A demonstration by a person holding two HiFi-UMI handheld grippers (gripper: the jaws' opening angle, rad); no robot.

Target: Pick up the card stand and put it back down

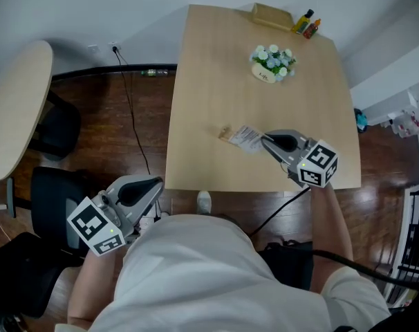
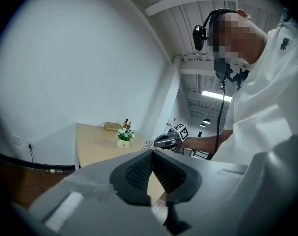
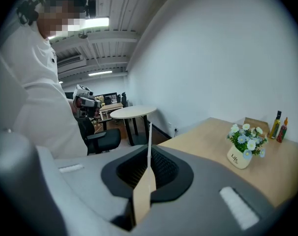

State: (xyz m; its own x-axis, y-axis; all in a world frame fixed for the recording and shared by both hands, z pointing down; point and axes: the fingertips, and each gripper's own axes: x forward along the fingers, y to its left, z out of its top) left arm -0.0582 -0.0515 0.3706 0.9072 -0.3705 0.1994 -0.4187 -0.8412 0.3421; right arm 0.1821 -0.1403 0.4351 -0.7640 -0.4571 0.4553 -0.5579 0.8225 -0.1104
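A light wooden table (image 1: 196, 81) carries a pot of flowers (image 1: 272, 62) toward its far edge, a wooden box (image 1: 272, 16) on the far edge itself, and two small bottles (image 1: 307, 23) at the far right corner; all of these stand well apart from the grippers; a round table (image 1: 16, 109) and a black chair (image 1: 57, 126) stand on the dark floor off the table's left side, where a black cable (image 1: 132, 113) runs along the boards. The card stand (image 1: 240, 137) is over the table close to its near edge, right of the middle, sticking out from the tip of the right gripper (image 1: 266, 141); whether its base touches the wood I cannot tell. In the right gripper view the stand shows edge-on between the pads, and the jaws are clamped tight on it. The left gripper (image 1: 153, 185) hangs over the floor just off the table's near left corner, touching nothing; its jaws are pressed together with nothing between them.
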